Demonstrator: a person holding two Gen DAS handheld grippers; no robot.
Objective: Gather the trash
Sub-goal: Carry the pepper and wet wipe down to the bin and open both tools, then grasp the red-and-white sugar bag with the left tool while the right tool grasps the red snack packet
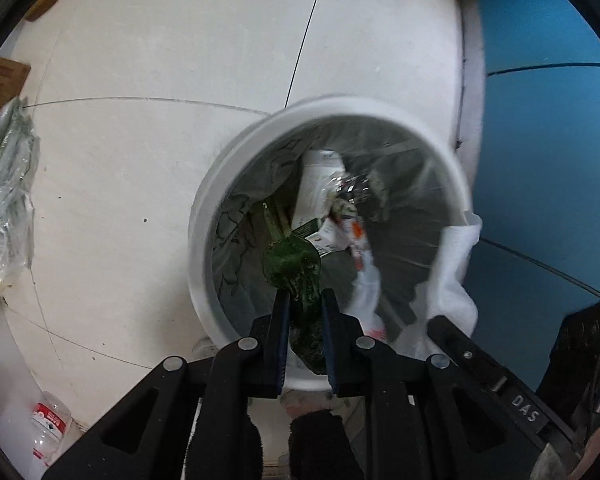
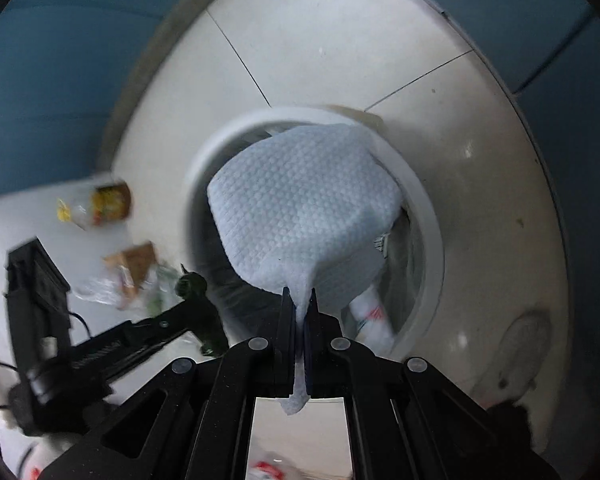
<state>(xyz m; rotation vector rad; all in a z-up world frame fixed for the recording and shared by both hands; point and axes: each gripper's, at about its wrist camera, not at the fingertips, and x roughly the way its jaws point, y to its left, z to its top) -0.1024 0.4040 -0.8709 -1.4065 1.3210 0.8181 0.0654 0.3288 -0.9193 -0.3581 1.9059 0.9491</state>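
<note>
A white round bin (image 1: pixel 204 216) with a clear liner stands on the tiled floor and holds a carton (image 1: pixel 314 188) and wrappers. My left gripper (image 1: pixel 305 296) hangs over the bin's near rim, shut on a dark green leaf (image 1: pixel 292 266) that dangles into the opening. My right gripper (image 2: pixel 299 296) is shut on a corner of a white embossed paper towel (image 2: pixel 304 204), which drapes over most of the bin (image 2: pixel 424 208). In the left wrist view the towel (image 1: pixel 456 264) hangs at the bin's right rim. In the right wrist view the leaf (image 2: pixel 194 284) shows at the left.
On the floor lie a plastic bag of greens (image 1: pixel 8 184), a clear bottle with a red label (image 1: pixel 48 424), brown cardboard (image 1: pixel 4 80), a yellow packet (image 2: pixel 104 204) and crumpled wrap with cardboard (image 2: pixel 132 268). A blue wall (image 1: pixel 540 120) runs close behind the bin.
</note>
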